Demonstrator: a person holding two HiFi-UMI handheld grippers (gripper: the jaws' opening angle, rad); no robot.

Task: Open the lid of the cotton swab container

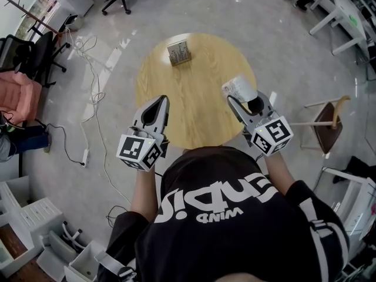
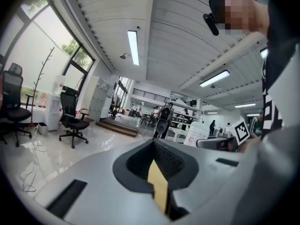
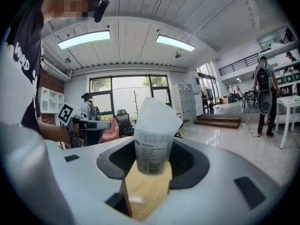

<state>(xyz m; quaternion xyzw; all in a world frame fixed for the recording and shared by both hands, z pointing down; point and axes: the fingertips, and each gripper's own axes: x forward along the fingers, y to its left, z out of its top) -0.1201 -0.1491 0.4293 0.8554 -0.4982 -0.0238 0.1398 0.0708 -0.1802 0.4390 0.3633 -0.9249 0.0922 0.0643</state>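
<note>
Right gripper (image 1: pixel 242 100) grasps the cotton swab container (image 3: pixel 151 154) by its lower body, over the right edge of the round wooden table (image 1: pixel 194 116). Left gripper (image 1: pixel 157 103) is clenched on nothing at the near left. The white lid (image 3: pixel 157 114) stands tilted up over the rim (open or nearly so, I judge). The tub looks light, thin-walled and smooth, so a hard squeeze would likely buckle it and a loose one let it slip. The best hold is low on the round wall, with the lid taken at its free edge.
</note>
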